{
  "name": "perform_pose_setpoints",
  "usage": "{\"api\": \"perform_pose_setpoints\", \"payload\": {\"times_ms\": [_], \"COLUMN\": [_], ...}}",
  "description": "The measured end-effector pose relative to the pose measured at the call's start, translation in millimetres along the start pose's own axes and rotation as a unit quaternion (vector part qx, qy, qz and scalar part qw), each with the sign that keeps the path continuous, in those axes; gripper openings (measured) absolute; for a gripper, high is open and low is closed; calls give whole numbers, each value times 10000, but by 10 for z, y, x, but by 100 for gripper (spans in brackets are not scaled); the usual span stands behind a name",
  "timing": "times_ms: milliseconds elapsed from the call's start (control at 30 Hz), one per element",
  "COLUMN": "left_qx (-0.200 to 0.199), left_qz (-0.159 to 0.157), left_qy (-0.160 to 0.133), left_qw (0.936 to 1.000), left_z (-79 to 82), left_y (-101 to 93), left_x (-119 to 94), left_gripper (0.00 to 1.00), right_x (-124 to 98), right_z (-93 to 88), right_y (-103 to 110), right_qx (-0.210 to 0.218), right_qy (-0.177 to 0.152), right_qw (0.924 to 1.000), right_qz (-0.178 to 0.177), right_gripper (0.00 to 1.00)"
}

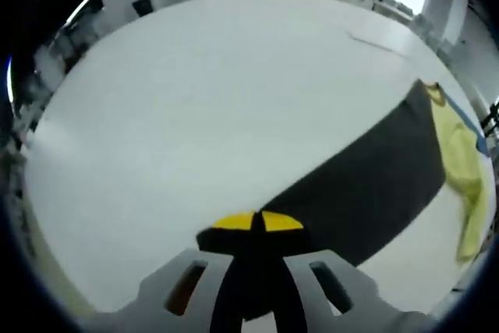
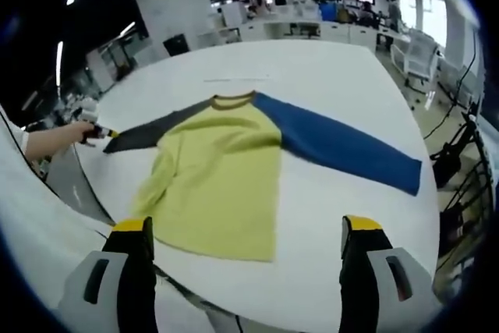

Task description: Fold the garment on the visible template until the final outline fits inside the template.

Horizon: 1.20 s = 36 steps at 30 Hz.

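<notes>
Two views share one garment, a long-sleeved shirt (image 2: 222, 185) with a yellow-green body, one dark grey sleeve (image 2: 148, 132) and one blue sleeve (image 2: 343, 150), lying flat on a white bench (image 2: 327, 68). Starting at the left of the shirt in the right gripper view, a person's hand (image 2: 54, 139) holds the left gripper (image 2: 100, 133) at the cuff of the grey sleeve, which stretches out toward that hand. In the left gripper view the yellow-tipped fingers (image 1: 234, 221) are pressed together over the dark cuff end, so the left gripper has the grey sleeve (image 1: 366, 185) pinched, and the sleeve runs away from them to the yellow body (image 1: 460, 169) at the far right. Past the grey sleeve comes the shirt's collar, then the yellow body, rumpled near the grey shoulder, with its hem toward the right gripper (image 2: 245, 235). Right of the body the blue sleeve slants outward across the bench, lying flat. The right gripper's fingers (image 2: 131, 228) stand wide apart with nothing between them, hanging near the hem and apart from the cloth.
</notes>
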<state>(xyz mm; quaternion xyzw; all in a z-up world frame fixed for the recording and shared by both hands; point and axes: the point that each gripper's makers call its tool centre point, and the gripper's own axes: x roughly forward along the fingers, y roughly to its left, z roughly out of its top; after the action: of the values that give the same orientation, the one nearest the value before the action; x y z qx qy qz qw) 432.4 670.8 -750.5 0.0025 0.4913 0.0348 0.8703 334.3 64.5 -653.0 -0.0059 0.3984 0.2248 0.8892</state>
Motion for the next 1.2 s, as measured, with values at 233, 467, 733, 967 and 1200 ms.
{"api": "perform_pose_setpoints", "payload": {"times_ms": [233, 467, 733, 967, 1200], "left_qx": [-178, -302, -338, -310, -472], "left_qz": [89, 113, 128, 144, 83], "left_qy": [-77, -194, -235, -227, -236], "left_qw": [9998, 9993, 9991, 9992, 9986], "left_z": [96, 186, 219, 224, 185], "left_y": [62, 81, 104, 128, 105], "left_x": [69, 119, 154, 185, 129], "left_gripper": [0, 0, 0, 0, 3], "right_x": [-9, -12, -25, -22, -12], "right_z": [-20, -26, -36, -37, -32], "right_y": [14, 28, 36, 35, 35], "right_qx": [28, 18, 32, 35, 31], "right_qy": [11, 23, 29, 32, 27], "right_qw": [10000, 10000, 10000, 10000, 10000], "right_qz": [-33, -61, -81, -66, -25], "right_gripper": [100, 100, 100, 100, 100]}}
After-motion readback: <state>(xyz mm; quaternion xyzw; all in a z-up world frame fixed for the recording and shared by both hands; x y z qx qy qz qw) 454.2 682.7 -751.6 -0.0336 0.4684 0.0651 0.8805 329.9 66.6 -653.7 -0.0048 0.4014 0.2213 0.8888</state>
